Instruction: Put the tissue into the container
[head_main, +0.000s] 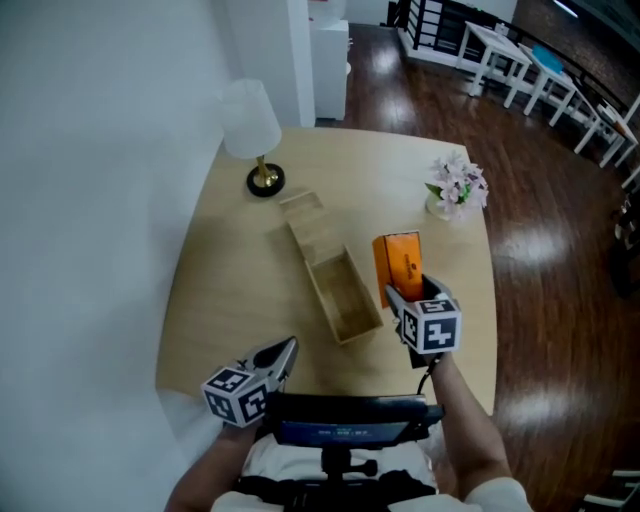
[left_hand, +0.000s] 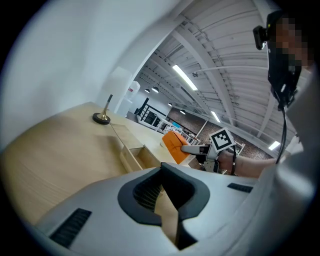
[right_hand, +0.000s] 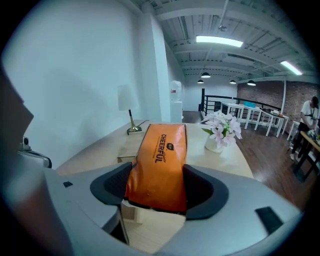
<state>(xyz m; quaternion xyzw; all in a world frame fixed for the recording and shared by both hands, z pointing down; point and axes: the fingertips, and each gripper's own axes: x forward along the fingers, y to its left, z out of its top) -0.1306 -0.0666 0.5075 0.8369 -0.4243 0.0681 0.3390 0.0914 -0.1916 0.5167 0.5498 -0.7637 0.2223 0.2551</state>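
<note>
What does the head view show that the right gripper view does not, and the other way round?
Head view only: the left gripper and the open box's empty inside. Right gripper view only: the right gripper's jaws pressing both sides of the pack, and its print. Both: pack, lamp, flowers, table.

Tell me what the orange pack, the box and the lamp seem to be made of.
Pack: probably thin plastic film with a slight sheen; it creases softly. Box: pale wood, matte, with thin flat walls; it could be bamboo. Lamp: the shade is white and matte, fabric or frosted plastic, I can't tell which; the round base looks like shiny brass-coloured metal.
</note>
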